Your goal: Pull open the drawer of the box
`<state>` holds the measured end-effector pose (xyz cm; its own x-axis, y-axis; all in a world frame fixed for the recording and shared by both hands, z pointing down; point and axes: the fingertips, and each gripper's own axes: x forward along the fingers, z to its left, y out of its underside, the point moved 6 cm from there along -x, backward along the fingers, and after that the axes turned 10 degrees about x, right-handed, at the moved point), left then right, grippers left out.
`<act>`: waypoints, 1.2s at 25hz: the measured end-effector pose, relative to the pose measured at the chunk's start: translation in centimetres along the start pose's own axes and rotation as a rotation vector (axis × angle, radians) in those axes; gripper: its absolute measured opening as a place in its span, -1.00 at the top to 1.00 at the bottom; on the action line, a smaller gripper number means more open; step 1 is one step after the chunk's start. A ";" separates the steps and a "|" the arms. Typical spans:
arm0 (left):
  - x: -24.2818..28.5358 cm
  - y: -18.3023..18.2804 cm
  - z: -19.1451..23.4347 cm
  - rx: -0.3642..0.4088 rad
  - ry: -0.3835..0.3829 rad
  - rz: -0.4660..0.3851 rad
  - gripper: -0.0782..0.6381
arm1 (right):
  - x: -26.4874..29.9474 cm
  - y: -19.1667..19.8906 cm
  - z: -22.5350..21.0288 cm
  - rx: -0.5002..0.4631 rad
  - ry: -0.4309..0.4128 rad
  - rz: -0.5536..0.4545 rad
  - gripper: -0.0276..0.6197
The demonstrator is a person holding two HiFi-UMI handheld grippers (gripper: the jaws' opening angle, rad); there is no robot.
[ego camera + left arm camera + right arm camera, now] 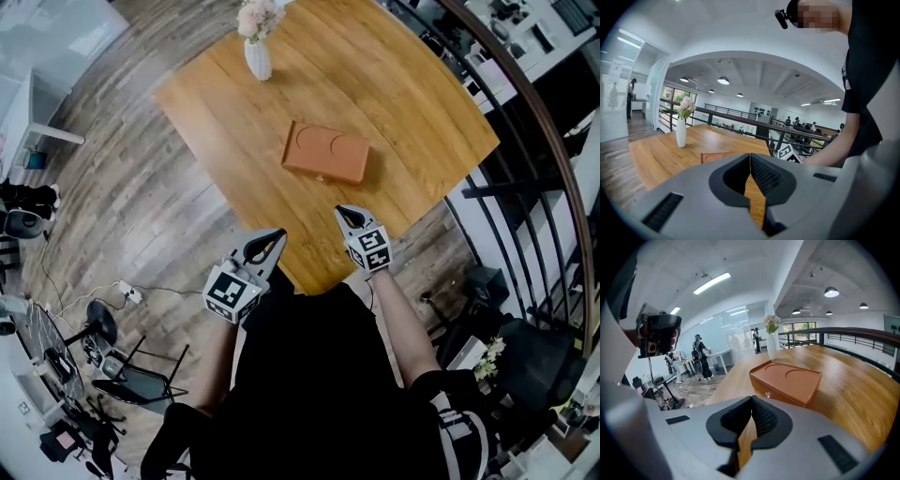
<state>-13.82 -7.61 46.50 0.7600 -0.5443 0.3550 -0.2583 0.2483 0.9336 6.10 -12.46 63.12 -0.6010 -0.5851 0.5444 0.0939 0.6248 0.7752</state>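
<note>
A flat orange-brown box [325,153] lies on the wooden table [422,112], its drawer pushed in. The right gripper view shows the box [787,379] close ahead, with a small knob [767,394] on its near face. My right gripper [347,216] hovers over the table's near edge, just short of the box, its jaws [751,402] shut on nothing. Lower and to the left, my left gripper [272,240] sits at the table's near edge, also shut [750,157] and empty. From the left gripper view only the box's top edge [723,155] shows.
A white vase of flowers [257,47] stands at the table's far side, beyond the box. A dark metal railing [525,178] runs along the right of the table. Chairs and camera gear [103,366] stand on the floor at the lower left.
</note>
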 end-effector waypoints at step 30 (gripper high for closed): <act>1.1 3.3 3.3 -0.091 0.046 0.064 0.72 | 12.9 1.5 -5.4 0.317 0.122 0.046 0.71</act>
<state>-15.80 -10.00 50.17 0.7708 -0.4883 0.4091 -0.2537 0.3538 0.9002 2.81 -21.86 73.00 -0.5011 -0.5980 0.6256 -0.1440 0.7704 0.6211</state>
